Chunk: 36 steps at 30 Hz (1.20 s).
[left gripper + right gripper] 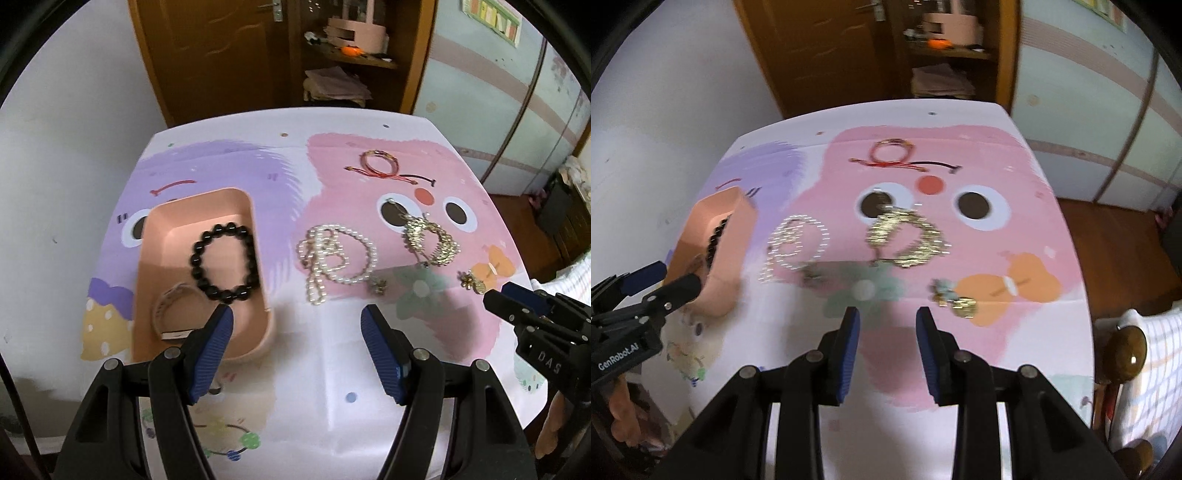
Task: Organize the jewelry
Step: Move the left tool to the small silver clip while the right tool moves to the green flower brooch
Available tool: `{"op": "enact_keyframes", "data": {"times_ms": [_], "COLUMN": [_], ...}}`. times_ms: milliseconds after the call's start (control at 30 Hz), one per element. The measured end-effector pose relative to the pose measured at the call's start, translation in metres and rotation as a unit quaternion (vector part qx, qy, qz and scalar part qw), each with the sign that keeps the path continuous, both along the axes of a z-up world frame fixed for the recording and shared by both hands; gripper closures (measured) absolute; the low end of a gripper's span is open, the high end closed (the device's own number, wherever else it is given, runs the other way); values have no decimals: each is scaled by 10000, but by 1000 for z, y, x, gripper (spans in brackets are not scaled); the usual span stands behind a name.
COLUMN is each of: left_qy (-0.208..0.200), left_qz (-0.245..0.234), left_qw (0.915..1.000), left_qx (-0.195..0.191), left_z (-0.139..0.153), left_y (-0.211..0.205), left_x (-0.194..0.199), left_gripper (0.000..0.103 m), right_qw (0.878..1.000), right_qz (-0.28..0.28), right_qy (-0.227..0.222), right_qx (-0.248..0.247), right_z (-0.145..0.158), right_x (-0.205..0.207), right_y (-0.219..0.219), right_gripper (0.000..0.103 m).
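A pink tray (pixel 236 199) on the table's left holds a black bead bracelet (pixel 223 262) and a pale band (pixel 173 314). A pearl necklace (pixel 336 258), a gold chain piece (pixel 430 236), a small gold charm (pixel 472 282) and a red string bracelet (pixel 380 164) lie on the mat to its right. My left gripper (pixel 297 319) is open and empty, above the tray's near right corner. My right gripper (pixel 888 319) is open and empty, just short of the gold chain piece (pixel 908 236) and the charm (pixel 960 304). The pearl necklace (pixel 794 243), red bracelet (pixel 894 155) and tray (pixel 716 258) show blurred.
A cartoon-print mat (pixel 332 369) covers the small table. A wooden door and a shelf with a pink box (pixel 354 33) stand behind it. A chair post (pixel 1123 354) and checked cloth sit at the table's right edge.
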<state>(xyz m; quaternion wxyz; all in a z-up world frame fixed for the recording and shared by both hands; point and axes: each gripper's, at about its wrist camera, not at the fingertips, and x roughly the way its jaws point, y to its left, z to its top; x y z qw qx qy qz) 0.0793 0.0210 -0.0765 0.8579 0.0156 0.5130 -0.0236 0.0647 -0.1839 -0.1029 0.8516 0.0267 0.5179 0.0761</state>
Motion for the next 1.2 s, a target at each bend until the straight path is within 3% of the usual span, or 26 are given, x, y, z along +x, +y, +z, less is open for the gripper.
{"op": "enact_keyframes", "data": {"times_ms": [233, 500, 733, 1200], "left_qy": [286, 456, 609, 784], "left_qz": [-492, -758, -679, -509], "left_qw": [9984, 9958, 9949, 9944], "left_qx": [-4, -251, -424, -489], "left_z": [-17, -38, -59, -77], "left_y": [-34, -64, -70, -66], "left_x": [20, 34, 48, 60], "left_gripper": [33, 39, 53, 64], "right_qw": [9997, 9999, 9999, 9961], "right_qz": [-223, 21, 122, 630], "right_qy": [47, -65, -38, 55], "right_qx": [-30, 77, 54, -622], "right_z": [-9, -19, -31, -54], "right_x": [6, 10, 17, 36], "right_y": [-29, -39, -42, -15], "right_gripper": [71, 71, 71, 72]}}
